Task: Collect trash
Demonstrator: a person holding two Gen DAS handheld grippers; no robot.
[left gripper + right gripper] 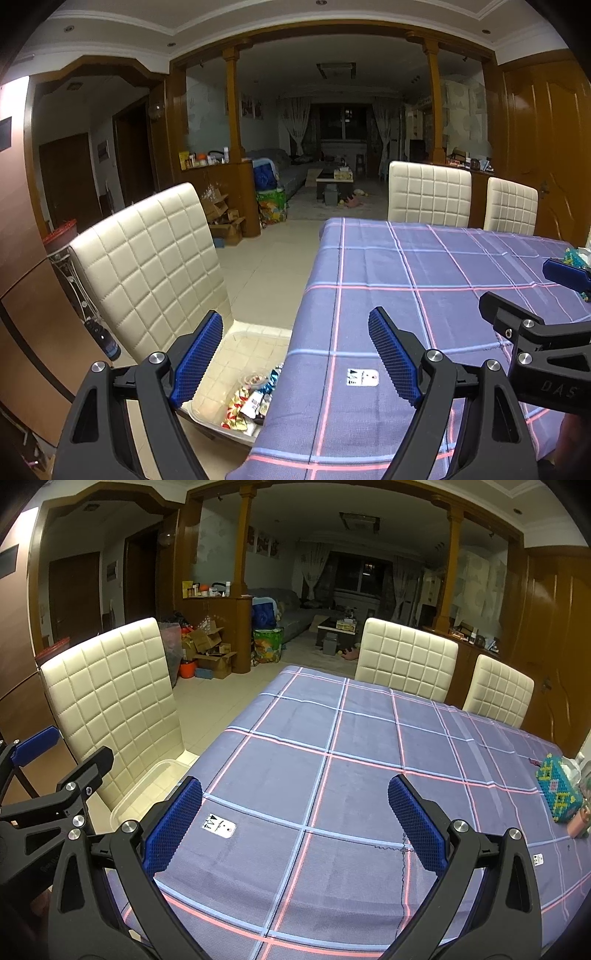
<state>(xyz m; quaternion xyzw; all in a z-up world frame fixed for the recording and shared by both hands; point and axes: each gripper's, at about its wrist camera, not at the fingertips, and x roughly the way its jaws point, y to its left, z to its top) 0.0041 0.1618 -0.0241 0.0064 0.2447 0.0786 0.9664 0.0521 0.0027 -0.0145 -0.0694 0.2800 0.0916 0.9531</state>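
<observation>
The bench [332, 775] has a purple plaid cloth over it. On top there's a small white label [218, 827] near the front left, and a beaded turquoise box [559, 794] at the right edge. A clear bin [236, 369] with shiny wrappers [251, 402] sits on the chair [155, 269] beside it.

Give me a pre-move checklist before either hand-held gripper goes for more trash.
1. Left hand-held gripper open and holding nothing: ok.
2. Right hand-held gripper open and holding nothing: ok.
3. Clear bin on the chair seat beside the table, within view: ok.
4. Wrappers already lie inside the bin: ok.
5. Trash left on the tablecloth: cannot tell; only small white labels and a beaded box show.
6. Grippers apart from each other: ok.
</observation>
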